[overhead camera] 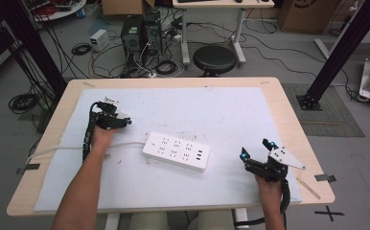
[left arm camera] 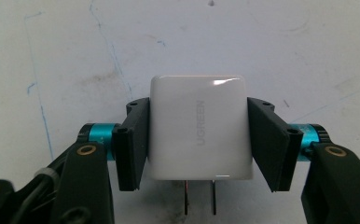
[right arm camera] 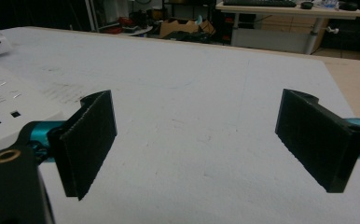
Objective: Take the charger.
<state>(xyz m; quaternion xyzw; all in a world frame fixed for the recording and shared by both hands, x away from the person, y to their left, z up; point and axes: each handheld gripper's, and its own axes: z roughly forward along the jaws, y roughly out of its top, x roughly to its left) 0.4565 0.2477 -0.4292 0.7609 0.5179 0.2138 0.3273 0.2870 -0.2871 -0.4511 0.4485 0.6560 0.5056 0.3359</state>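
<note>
A white UGREEN plug-in charger sits between the black jaws of my left gripper, which is shut on its two sides. Its two metal prongs point back toward the camera. In the high view the left gripper is over the left part of the white mat, with the charger at its tip. A white power strip lies flat mid-mat, to the right of that hand, and its edge also shows in the right gripper view. My right gripper rests near the front right, open and holding nothing.
The white mat covers most of the wooden table. The strip's white cord runs left off the table edge. Beyond the far edge stand a black stool, computer towers and cables on the floor.
</note>
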